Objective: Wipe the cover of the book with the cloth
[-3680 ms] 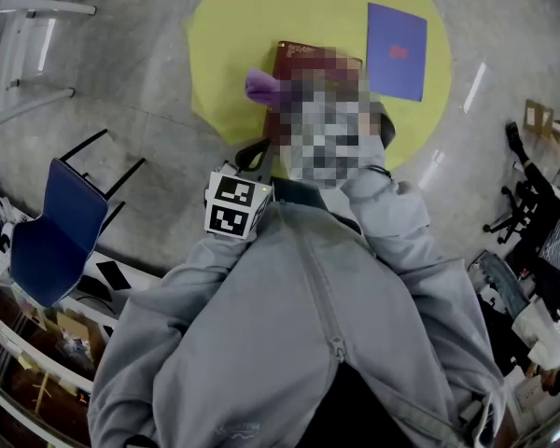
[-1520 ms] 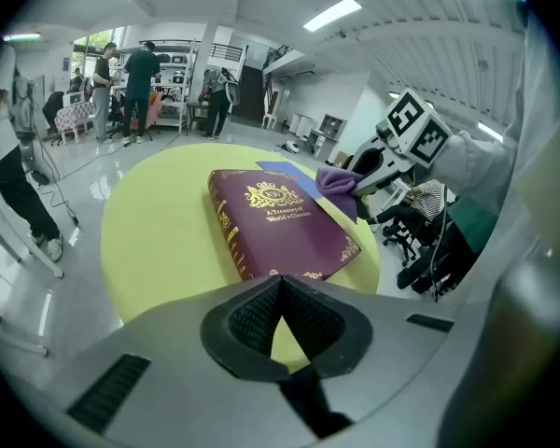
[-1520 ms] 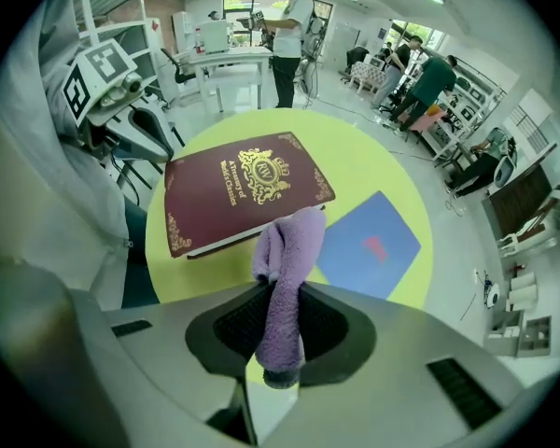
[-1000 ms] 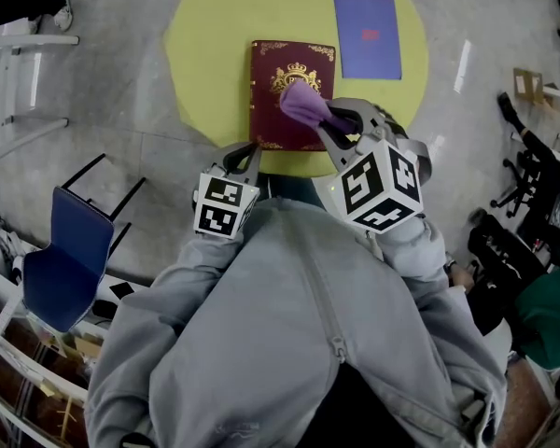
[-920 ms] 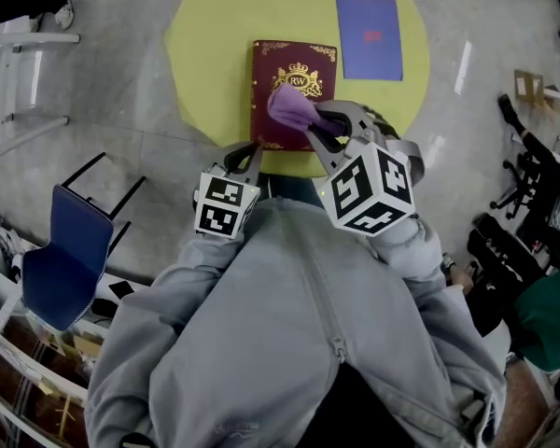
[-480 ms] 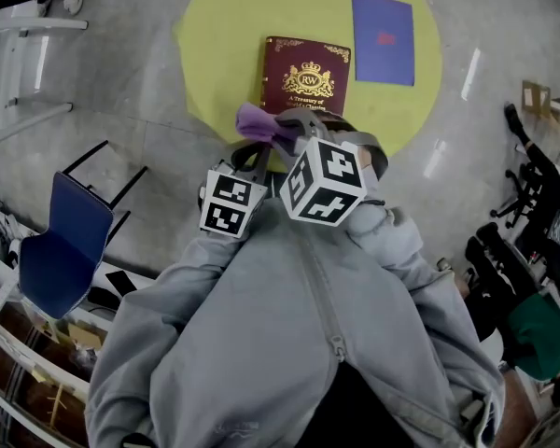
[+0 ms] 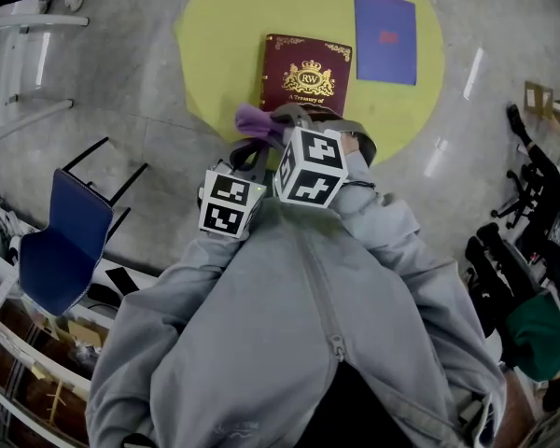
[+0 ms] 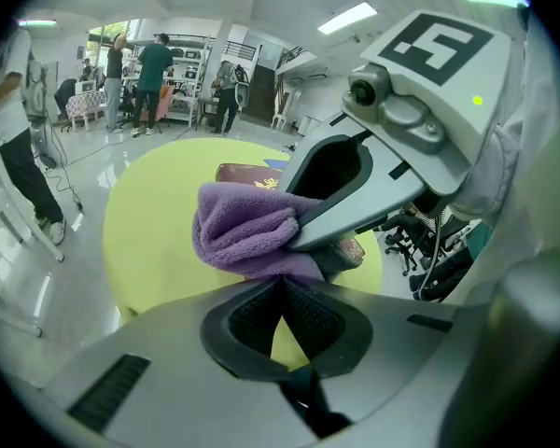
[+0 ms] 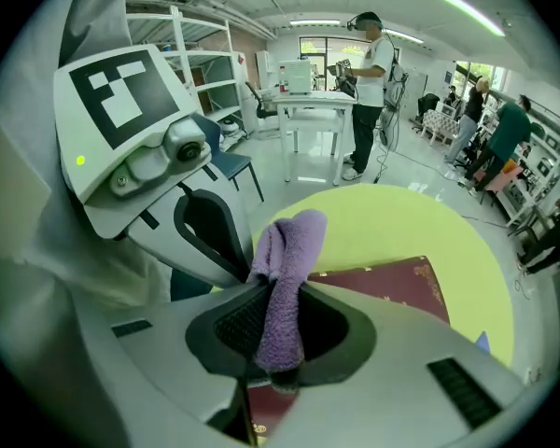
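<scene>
A maroon book [image 7: 306, 73] with a gold crest lies flat on the round yellow table [image 7: 224, 26]. My right gripper [image 7: 273, 127] is shut on a purple cloth [image 7: 256, 119], held off the book's near left corner at the table's edge. In the right gripper view the cloth [image 9: 285, 269] sticks up between the jaws of the right gripper [image 9: 278, 292], with the book [image 9: 383, 283] beyond. My left gripper [image 8: 282, 286] is shut with nothing in it, just behind the cloth [image 8: 243, 231]. In the head view the left gripper [image 7: 250, 155] sits beside the right one.
A blue booklet [image 7: 385, 24] lies on the table to the right of the book. A blue chair [image 7: 56, 236] stands at the left on the grey floor. Office chairs [image 7: 523, 250] crowd the right side. People stand by a white desk [image 9: 308, 105] further off.
My right gripper has carried the cloth off the book's cover, back and to the left, to the table's near edge beside the left gripper. The left gripper has stayed put.
</scene>
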The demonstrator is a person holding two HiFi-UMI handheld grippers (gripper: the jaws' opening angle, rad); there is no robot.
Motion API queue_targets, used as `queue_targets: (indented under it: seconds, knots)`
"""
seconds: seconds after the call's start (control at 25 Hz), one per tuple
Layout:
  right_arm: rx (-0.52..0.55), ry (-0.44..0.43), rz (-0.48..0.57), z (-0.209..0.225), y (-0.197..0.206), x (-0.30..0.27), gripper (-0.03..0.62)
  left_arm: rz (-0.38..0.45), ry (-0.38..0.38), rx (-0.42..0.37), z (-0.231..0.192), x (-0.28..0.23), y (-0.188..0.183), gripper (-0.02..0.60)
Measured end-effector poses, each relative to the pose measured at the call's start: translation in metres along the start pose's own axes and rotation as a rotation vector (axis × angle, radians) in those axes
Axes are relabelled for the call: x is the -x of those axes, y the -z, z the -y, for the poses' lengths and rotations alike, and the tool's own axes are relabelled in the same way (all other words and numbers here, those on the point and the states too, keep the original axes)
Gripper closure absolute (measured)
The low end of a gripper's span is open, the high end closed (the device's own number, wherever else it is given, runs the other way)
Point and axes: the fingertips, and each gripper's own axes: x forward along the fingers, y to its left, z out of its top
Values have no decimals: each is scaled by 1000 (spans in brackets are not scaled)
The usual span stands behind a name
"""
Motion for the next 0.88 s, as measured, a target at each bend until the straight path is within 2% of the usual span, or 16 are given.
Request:
queue_targets:
  seconds: [0.28,0.88]
  knots:
    - [-20,5,8,-1,16,8,508,2,4,20,3,0,-3,563]
    - [-157,34,-39,-3,80,35,507,-19,7,3,6,-1,-4,563]
